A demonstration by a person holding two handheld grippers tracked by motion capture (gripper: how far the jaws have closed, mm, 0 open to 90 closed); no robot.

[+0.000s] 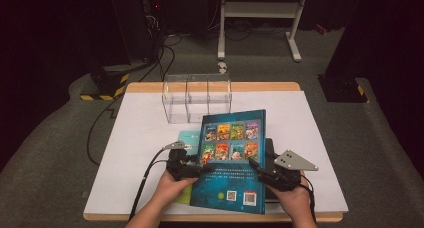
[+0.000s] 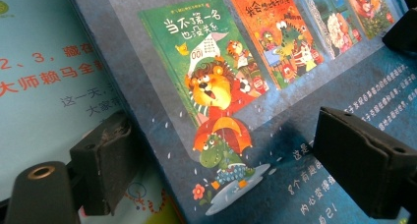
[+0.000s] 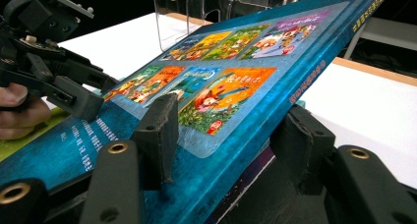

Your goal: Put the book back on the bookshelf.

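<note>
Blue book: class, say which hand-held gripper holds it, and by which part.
Both grip the blue book: the left hand-held gripper at its left edge, the right hand-held gripper at its right edge.

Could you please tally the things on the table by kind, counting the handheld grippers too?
Books: 3 (blue book, teal book, dark book)
Clear compartment box: 1
Handheld grippers: 2 (left gripper, right gripper)
Total: 6
</note>
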